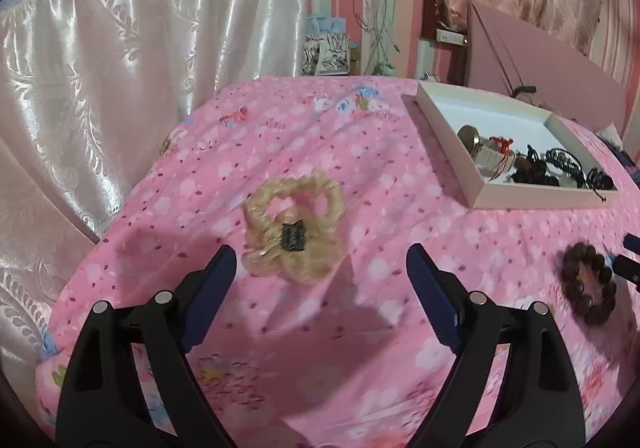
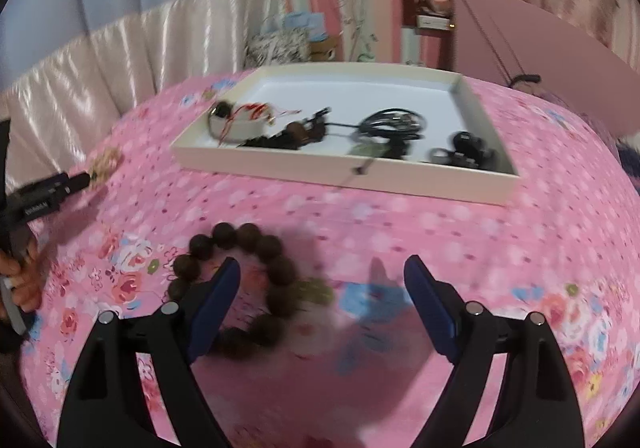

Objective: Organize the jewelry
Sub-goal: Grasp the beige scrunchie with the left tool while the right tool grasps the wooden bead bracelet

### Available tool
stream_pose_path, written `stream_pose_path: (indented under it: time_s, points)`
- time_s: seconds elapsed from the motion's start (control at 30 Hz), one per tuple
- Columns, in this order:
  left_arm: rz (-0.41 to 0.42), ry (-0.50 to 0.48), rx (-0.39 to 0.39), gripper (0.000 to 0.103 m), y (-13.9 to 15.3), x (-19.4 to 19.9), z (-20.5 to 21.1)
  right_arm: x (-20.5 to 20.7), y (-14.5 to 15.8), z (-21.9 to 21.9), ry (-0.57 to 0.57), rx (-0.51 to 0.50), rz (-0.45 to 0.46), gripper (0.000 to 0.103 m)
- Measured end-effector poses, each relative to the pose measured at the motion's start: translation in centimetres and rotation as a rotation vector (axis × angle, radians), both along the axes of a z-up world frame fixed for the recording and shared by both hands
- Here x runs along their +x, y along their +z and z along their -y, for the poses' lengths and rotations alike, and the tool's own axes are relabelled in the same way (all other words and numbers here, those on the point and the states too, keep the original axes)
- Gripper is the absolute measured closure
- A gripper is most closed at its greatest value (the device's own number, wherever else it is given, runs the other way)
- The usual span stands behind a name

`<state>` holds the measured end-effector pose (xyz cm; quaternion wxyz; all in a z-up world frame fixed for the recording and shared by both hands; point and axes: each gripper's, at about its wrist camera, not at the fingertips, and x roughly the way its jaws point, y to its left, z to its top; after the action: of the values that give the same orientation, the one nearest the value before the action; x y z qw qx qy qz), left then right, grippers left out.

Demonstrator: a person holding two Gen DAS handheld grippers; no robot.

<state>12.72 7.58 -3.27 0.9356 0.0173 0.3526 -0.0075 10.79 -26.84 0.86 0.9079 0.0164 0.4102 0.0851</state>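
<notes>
Blue-padded jaws of the left gripper (image 1: 322, 268) fill the bottom of the left wrist view, spread wide with nothing between them. Just past the tips, around 12 o'clock, sits a gold mesh scrunchie (image 1: 294, 226) with a dark clip in its middle, flat on the pink floral bedspread (image 1: 240, 152). The tray (image 1: 516, 204) with the jewelry already sorted is up at 2 o'clock.

Over in the right wrist view, the right gripper (image 2: 322, 284) is gaping and empty too. A wooden bead bracelet (image 2: 240, 280) lies near 11 o'clock, and the left finger looks like it's inside the loop, though blur makes that iffy.

My worry: if that finger really is in the ring, closing could just push beads sideways or pinch one bead and fling the rest. Soft bedding won't help either.
</notes>
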Motion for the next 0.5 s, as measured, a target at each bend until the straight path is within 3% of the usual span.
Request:
stream_pose_path:
  time_s: [0.27,0.43,0.5]
  points:
    - [-0.016,-0.05,0.058,0.017,-1.1,1.2,0.2,2.3,-0.9,-2.7,0.01,-0.106,-0.05,0.02]
    - [0.011,-0.05,0.098,0.017,-0.3,4.0,1.1,3.0,-1.9,-2.7,0.033,-0.079,-0.105,0.039]
    - [-0.03,-0.027,0.114,0.017,-0.8,5.9,1.2,3.1,-2.1,-2.8,0.037,-0.08,-0.106,0.042]
